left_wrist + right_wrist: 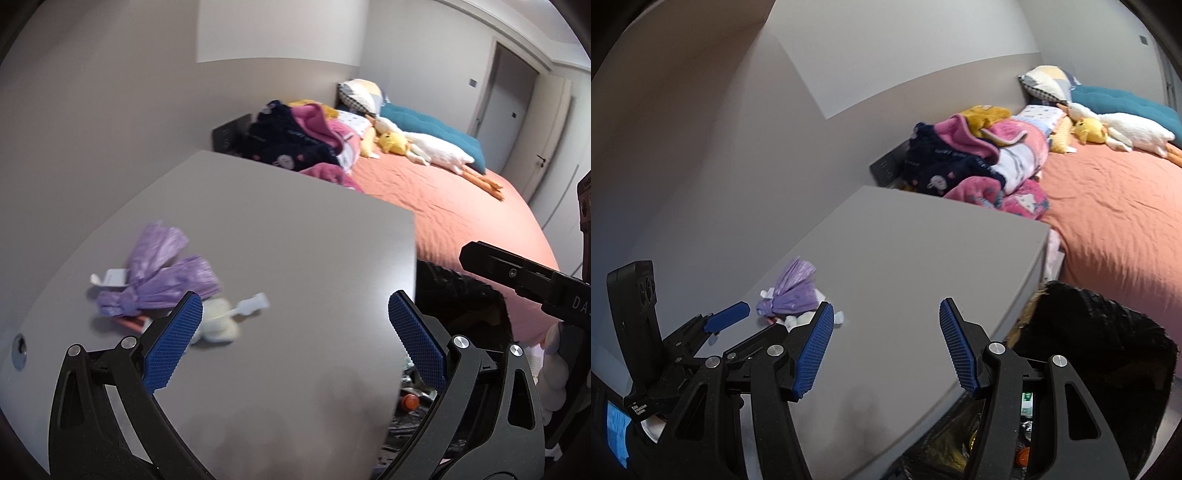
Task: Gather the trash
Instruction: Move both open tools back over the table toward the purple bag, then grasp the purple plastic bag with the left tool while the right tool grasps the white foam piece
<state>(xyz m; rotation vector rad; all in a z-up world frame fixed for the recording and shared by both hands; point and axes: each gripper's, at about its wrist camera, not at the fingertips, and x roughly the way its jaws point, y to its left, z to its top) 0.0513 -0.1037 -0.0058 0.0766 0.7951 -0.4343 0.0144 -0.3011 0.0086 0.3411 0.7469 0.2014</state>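
Note:
A knotted purple plastic bag (159,273) lies on the grey table (280,236) at the left, with white paper scraps (110,277), a crumpled white tissue (218,323) and a small white plastic piece (253,305) beside it. My left gripper (295,317) is open and empty, just right of this pile. My right gripper (886,321) is open and empty over the table, with the purple bag (792,291) to its left. A black trash bag (1100,332) stands open at the table's right edge, with trash inside (1023,443). It also shows in the left wrist view (465,295).
A bed with an orange sheet (443,199) lies behind the table, piled with pink and navy blankets (295,140), pillows and plush toys (417,144). A grey wall (92,110) stands at the left. A door (509,92) is at the far right.

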